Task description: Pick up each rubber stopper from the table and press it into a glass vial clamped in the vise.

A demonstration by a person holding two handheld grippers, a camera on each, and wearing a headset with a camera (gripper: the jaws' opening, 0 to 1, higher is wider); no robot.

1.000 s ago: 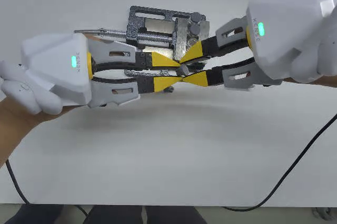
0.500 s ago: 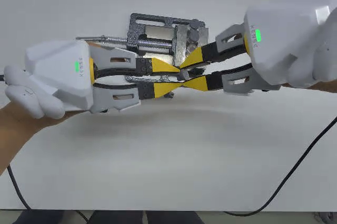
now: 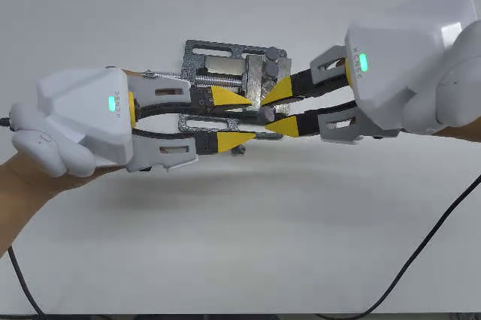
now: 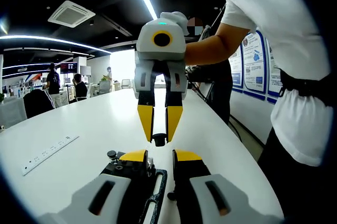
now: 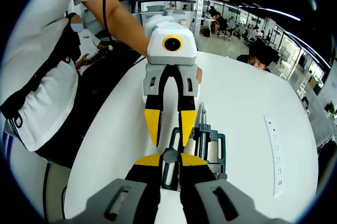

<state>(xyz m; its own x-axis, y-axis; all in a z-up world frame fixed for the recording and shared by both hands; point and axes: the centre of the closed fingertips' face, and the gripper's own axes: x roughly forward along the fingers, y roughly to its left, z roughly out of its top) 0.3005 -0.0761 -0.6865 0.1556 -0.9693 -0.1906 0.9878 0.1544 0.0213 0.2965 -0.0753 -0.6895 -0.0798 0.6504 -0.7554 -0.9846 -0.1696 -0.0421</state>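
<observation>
So the small dark-grey round rubber stopper [image 5: 169, 155] is off the table already. It's pinched right at the yellow tips of the right gripper [image 3: 270, 110], hanging just in front of the dark grey metal vise [image 3: 218, 48].

In the right gripper view the stopper's round face points back at the camera, so my guess is its long axis runs roughly along those jaws. I wouldn't swear to it though, it's tiny.

The left gripper [image 3: 252, 118] comes in nose-to-nose from 9 o'clock in the head view. Its jaws are spread wide with nothing in them, and its tips sit just beside the stopper without touching it.

The bit that matters is the vise's clamping line, which sits at about 12 o'clock from the stopper in the head view. Two grey round caps [image 3: 272, 55] are lined up there and look like vials that are already plugged. I can't tell which vial is open, since the jaws cover that spot.

The right gripper is both the holder and the nearer one. So I reckon the next move is tipping the stopper end-down over a free vial and pushing.

Everything sits on a plain white table [image 3: 248, 222].
</observation>
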